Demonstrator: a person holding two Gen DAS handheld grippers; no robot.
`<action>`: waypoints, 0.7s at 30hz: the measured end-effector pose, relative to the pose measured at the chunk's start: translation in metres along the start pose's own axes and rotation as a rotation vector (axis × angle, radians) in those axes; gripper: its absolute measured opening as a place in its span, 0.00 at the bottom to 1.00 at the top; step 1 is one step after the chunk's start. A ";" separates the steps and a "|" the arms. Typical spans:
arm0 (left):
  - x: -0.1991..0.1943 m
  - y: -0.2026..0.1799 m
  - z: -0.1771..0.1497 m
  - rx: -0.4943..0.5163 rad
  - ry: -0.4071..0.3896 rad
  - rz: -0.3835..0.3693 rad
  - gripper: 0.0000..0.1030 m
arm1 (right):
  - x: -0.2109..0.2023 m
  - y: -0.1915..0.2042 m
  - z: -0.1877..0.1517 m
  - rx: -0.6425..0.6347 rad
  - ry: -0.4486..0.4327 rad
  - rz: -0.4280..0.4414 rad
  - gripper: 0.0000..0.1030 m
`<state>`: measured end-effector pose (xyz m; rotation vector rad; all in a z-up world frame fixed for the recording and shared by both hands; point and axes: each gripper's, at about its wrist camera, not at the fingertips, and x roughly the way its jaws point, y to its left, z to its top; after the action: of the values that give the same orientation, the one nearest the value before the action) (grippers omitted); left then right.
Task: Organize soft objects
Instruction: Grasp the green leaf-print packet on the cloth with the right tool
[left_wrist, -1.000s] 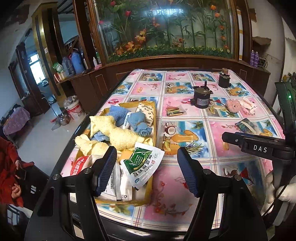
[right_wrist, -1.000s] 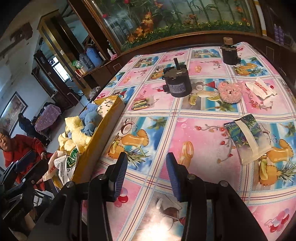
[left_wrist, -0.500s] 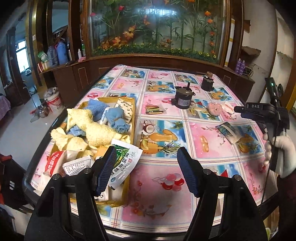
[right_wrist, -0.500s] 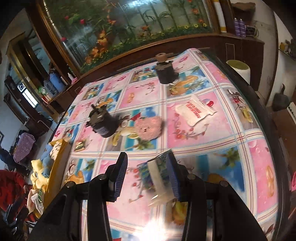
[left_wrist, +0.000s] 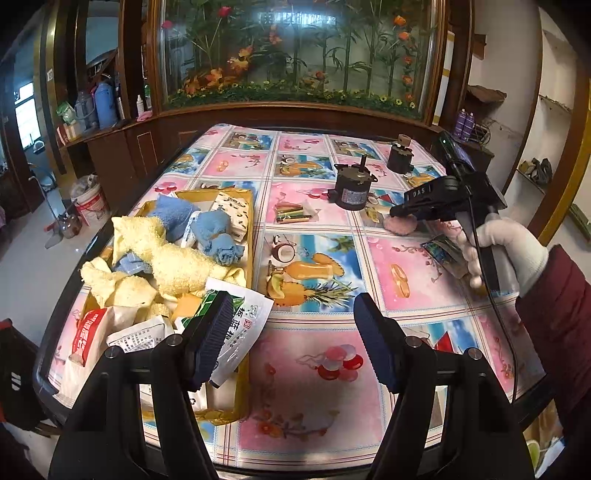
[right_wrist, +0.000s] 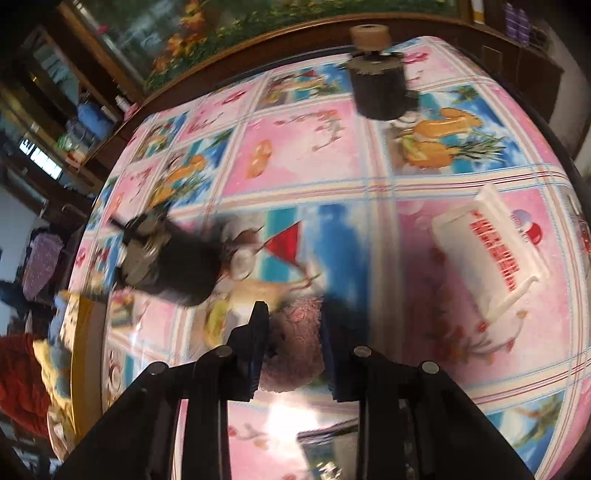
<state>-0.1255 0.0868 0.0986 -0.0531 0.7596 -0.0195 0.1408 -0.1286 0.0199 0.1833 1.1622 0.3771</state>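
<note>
A yellow tray (left_wrist: 246, 236) at the table's left holds yellow and blue towels (left_wrist: 173, 254) and several soft packets. My left gripper (left_wrist: 291, 339) is open and empty above the table's near edge, right of the tray. My right gripper (right_wrist: 293, 347) is open, its jaws on either side of a pink fluffy toy (right_wrist: 295, 347) lying on the tablecloth; whether they touch it I cannot tell. In the left wrist view the right gripper (left_wrist: 397, 214) reaches down over the pink toy (left_wrist: 400, 226). A white packet with red print (right_wrist: 487, 251) lies to the right.
Two black motors stand on the table (left_wrist: 351, 190) (left_wrist: 400, 157), seen also in the right wrist view (right_wrist: 170, 262) (right_wrist: 376, 88). A green-blue tissue pack (left_wrist: 443, 251) lies by the gloved hand. A small snack packet (left_wrist: 295, 216) lies mid-table. A wooden cabinet with a flower display stands behind.
My right gripper moved forward across the table, past the tissue pack, and came down around the pink toy. My left gripper pulled back and turned right, still open.
</note>
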 end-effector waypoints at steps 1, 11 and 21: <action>0.003 0.000 0.001 -0.002 0.006 -0.011 0.66 | -0.001 0.012 -0.009 -0.039 0.035 0.038 0.26; 0.017 -0.009 -0.005 -0.001 0.071 -0.104 0.66 | -0.086 -0.011 -0.058 -0.091 -0.107 0.096 0.66; 0.027 -0.023 -0.002 0.014 0.109 -0.168 0.66 | -0.064 -0.052 -0.068 -0.081 -0.010 -0.081 0.67</action>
<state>-0.1072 0.0631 0.0800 -0.1029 0.8624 -0.1892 0.0662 -0.2045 0.0307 0.0673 1.1392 0.3504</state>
